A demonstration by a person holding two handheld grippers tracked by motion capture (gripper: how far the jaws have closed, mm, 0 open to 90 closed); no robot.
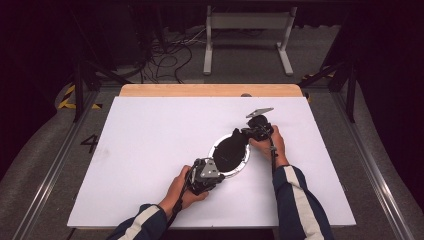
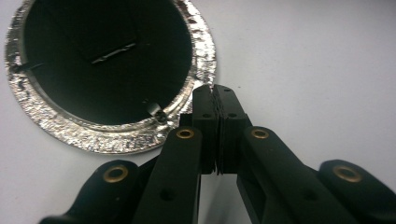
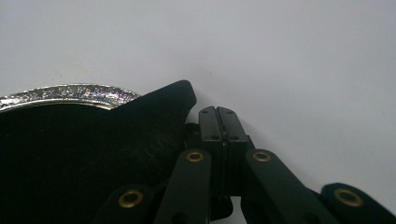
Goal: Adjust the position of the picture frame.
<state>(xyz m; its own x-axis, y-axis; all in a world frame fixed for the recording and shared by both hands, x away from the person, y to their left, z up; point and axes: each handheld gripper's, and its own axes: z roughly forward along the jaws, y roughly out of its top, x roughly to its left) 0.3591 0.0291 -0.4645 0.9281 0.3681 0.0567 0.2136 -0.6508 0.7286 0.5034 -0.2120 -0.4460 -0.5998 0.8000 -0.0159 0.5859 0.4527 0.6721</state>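
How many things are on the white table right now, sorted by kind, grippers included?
Foil pans: 1, the round silver-rimmed pan with a dark inside.
Black sheets: 1, the black sheet lying over the pan, one corner past the rim.
Grippers: 2, the left gripper and the right gripper, both with jaws closed.
Total: 4

Crinkled shiny foil rim (image 2: 196, 51); matt black cloth (image 3: 70, 158); smooth white tabletop (image 1: 150, 130).

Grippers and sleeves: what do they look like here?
Each gripper, left gripper and right gripper, is black, topped by a grey three-cornered plate. Up close, black jaw arms carry brass-coloured rivets. The person's sleeves are dark blue with a white stripe.
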